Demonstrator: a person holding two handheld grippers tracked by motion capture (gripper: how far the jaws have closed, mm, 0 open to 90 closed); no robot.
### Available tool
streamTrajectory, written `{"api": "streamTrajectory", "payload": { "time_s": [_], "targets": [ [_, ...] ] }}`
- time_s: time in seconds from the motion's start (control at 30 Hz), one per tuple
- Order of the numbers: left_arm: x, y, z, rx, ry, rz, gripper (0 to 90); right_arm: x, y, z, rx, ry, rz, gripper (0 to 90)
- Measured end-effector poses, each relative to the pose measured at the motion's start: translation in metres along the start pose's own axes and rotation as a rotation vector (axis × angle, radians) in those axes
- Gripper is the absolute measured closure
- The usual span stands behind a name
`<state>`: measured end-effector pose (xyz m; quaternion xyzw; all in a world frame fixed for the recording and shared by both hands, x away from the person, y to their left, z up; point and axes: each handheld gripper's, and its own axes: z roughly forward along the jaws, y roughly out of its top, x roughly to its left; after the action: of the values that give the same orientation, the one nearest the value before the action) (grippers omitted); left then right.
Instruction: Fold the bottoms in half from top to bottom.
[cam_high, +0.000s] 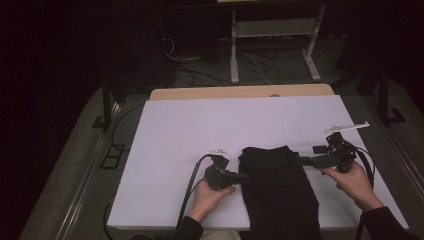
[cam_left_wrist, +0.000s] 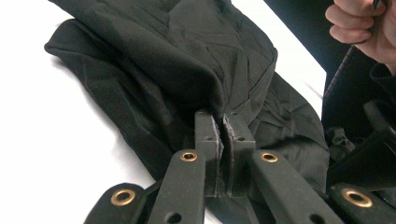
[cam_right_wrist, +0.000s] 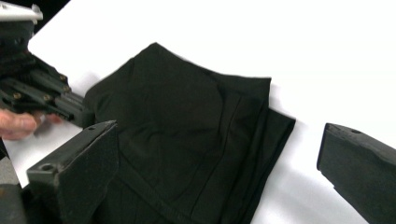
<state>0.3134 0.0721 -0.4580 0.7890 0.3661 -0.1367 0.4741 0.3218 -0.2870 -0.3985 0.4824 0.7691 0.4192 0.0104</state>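
Black folded cloth garment (cam_high: 280, 187) lies partly folded; left gripper (cam_left_wrist: 223, 126) clamps its near edge, right gripper (cam_right_wrist: 219, 154) beside it gapes, empty; more folding seems left.

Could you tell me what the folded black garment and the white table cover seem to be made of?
The folded black garment looks like a matte woven cloth, possibly a synthetic blend: it creases softly and shows stitched seams. The white table cover seems a smooth, stiff sheet, perhaps board or plastic: it lies flat, unwrinkled, with a faint sheen.

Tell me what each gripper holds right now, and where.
The left gripper is shut on a folded edge of the black garment. The right gripper is open and holds nothing.
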Motion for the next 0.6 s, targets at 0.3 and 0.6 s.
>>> {"api": "streamTrajectory", "payload": {
  "time_s": [0.3, 0.6],
  "targets": [
    [0.000, 0.000, 0.002, -0.001, -0.006, 0.003, 84.9, -0.007, 0.020, 0.005, -0.021, 0.002, 0.016, 0.0],
    [0.000, 0.000, 0.001, -0.006, -0.011, 0.004, 84.9, -0.017, 0.037, 0.020, -0.027, -0.001, 0.045, 0.6]
  ]
}}
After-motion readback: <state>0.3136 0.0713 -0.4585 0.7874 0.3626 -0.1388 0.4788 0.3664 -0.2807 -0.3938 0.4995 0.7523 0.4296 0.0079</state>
